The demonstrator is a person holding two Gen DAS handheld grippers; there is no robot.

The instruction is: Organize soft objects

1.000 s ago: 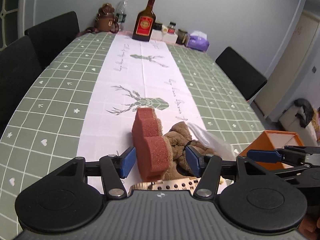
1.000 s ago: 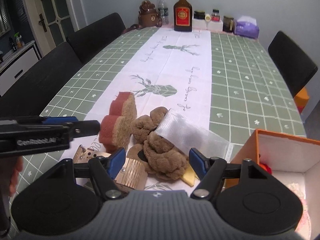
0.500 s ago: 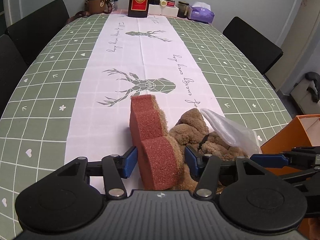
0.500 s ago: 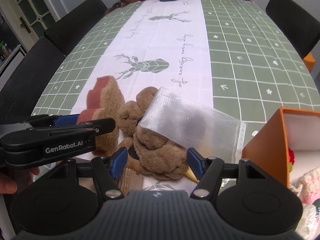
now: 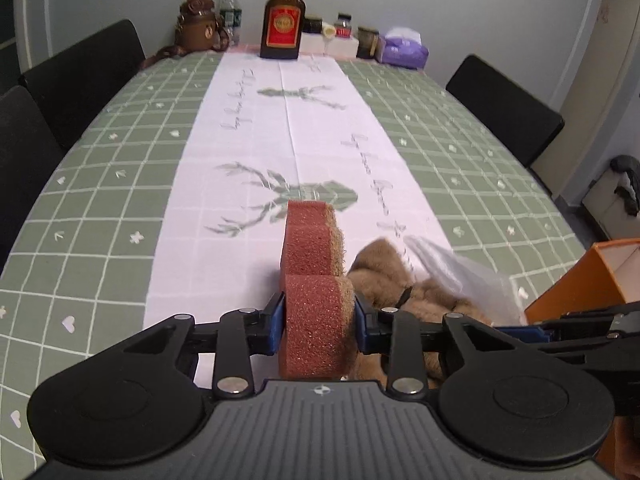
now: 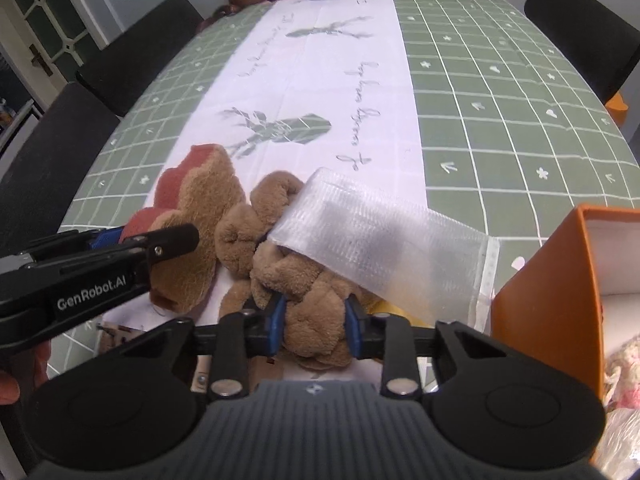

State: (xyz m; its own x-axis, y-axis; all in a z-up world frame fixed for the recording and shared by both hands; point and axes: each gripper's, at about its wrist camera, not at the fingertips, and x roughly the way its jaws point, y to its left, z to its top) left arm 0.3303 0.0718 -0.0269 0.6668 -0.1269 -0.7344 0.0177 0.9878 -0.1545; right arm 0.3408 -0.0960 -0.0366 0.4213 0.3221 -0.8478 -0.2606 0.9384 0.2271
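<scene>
A red-brown sponge (image 5: 316, 280) with a tan scouring side stands on edge on the white table runner. My left gripper (image 5: 319, 318) is shut on its near end. The sponge also shows in the right wrist view (image 6: 192, 216). A brown plush toy (image 6: 288, 272) lies beside it, partly under a clear plastic bag (image 6: 384, 240). My right gripper (image 6: 314, 320) is shut on the plush toy's near part. An open orange box (image 6: 548, 280) stands at the right with soft items inside.
Bottles, jars, a brown bear figure (image 5: 200, 26) and a purple tissue pack (image 5: 404, 50) stand at the table's far end. Black chairs line both sides. Wooden pieces (image 6: 120, 332) lie under the plush toy near the front edge.
Both grippers have closed: the left one on the sponge, the right one on the plush toy. Both cameras have come lower and closer to the pile.
</scene>
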